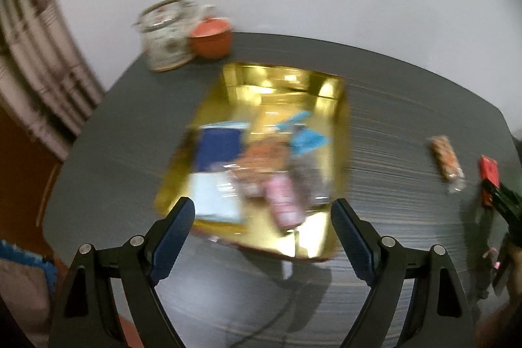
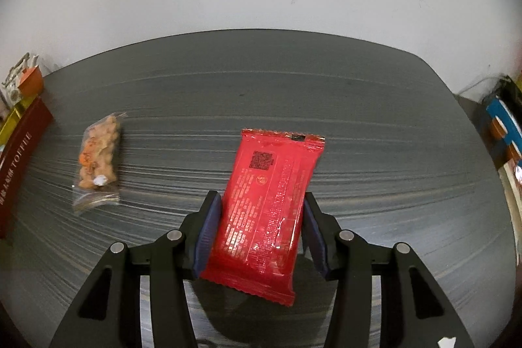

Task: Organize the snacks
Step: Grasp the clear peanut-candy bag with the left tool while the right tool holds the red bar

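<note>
Left gripper: pitched steeply down over the dark grey wood-grain table, jaws spread wide, nothing between the pads. View blurred. The shallow gold-lined rectangular box lies on the table straight ahead at 12 o'clock of the fingertips, holding a jumble of wrapped snacks, blue, pink and clear; individual packs cannot be told apart.

Right gripper: also angled down, jaws clenched on the flat red foil snack packet, pads pressing its two long edges. The packet's far end sticks out toward 12 o'clock.

Clear plastic packet of orange-brown nuts: flat on the table at about 10 o'clock of the right gripper, well apart from it.
</note>
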The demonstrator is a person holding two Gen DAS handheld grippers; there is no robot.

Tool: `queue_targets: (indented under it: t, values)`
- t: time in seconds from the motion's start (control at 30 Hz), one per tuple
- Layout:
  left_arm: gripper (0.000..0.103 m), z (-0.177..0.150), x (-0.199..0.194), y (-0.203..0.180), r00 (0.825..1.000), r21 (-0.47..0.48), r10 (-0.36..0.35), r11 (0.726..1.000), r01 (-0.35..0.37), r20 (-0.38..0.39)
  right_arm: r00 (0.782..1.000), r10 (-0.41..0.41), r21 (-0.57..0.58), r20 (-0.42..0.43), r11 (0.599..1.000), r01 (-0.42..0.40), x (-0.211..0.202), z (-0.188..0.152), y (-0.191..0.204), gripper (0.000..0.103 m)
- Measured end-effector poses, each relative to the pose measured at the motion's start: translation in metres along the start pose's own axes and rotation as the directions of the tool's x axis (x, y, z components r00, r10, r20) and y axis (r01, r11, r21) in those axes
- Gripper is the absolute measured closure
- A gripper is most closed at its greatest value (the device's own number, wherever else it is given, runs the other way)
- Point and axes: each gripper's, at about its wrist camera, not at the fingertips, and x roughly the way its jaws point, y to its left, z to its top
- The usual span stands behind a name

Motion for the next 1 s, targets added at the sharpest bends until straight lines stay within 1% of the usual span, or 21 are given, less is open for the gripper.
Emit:
queue_targets:
  t: [0.07, 0.13, 0.2, 0.27, 0.37, 0.43, 0.53, 0.57, 0.67, 0.77, 0.87, 1.0]
  values:
    - [0.017, 0.002, 0.006, -0.029, 1.000, 0.044, -0.026, 0.999, 0.027, -0.016, 1.000, -0.021, -0.029, 0.011, 0.999, 0.021, 0.000, 0.000, -0.004, 0.057]
    - [0.017, 0.003, 0.010, -0.050, 0.999, 0.075, -0.043, 0.996, 0.045, -0.027, 1.000, -0.025, -0.033, 0.013, 0.999, 0.026, -0.001, 0.000, -0.009, 0.057]
    - [0.017, 0.005, 0.015, -0.076, 0.997, 0.114, -0.071, 0.991, 0.075, -0.035, 1.000, -0.002, 0.006, 0.010, 1.000, 0.002, -0.001, -0.002, -0.018, 0.057]
    - [0.018, 0.007, 0.017, -0.101, 0.996, 0.152, -0.082, 0.985, 0.086, -0.032, 1.000, 0.014, 0.028, 0.013, 1.000, -0.015, -0.001, -0.003, -0.021, 0.057]
    - [0.017, 0.010, 0.021, -0.131, 0.994, 0.179, -0.101, 0.978, 0.105, -0.035, 1.000, 0.008, 0.020, 0.012, 1.000, -0.009, 0.000, -0.001, -0.021, 0.057]
    - [0.017, 0.014, 0.028, -0.148, 0.991, 0.184, -0.120, 0.974, 0.129, -0.055, 1.000, 0.011, 0.022, 0.012, 1.000, -0.011, -0.001, -0.001, -0.020, 0.056]
    - [0.017, 0.019, 0.035, -0.166, 0.986, 0.174, -0.152, 0.971, 0.163, -0.076, 1.000, 0.013, 0.023, 0.012, 1.000, -0.013, -0.001, -0.001, -0.019, 0.056]
    - [0.018, 0.022, 0.038, -0.176, 0.982, 0.166, -0.170, 0.969, 0.182, -0.084, 1.000, 0.014, 0.023, 0.012, 1.000, -0.014, 0.003, 0.001, -0.027, 0.056]
    - [0.017, 0.030, 0.048, -0.196, 0.970, 0.132, -0.217, 0.964, 0.231, -0.112, 1.000, 0.015, 0.024, 0.011, 1.000, -0.016, 0.003, 0.001, -0.026, 0.054]
    - [0.018, 0.037, 0.059, -0.214, 0.959, 0.103, -0.251, 0.959, 0.265, -0.133, 1.000, 0.020, 0.026, 0.012, 0.999, -0.020, 0.001, 0.000, -0.026, 0.054]
    - [0.018, 0.043, 0.071, -0.228, 0.954, 0.079, -0.257, 0.959, 0.271, -0.154, 1.000, 0.023, 0.029, 0.012, 0.999, -0.023, 0.000, -0.001, -0.026, 0.054]
    - [0.018, 0.047, 0.090, -0.238, 0.958, 0.039, -0.214, 0.974, 0.225, -0.189, 1.000, 0.024, 0.030, 0.012, 0.999, -0.025, 0.001, -0.001, -0.028, 0.053]
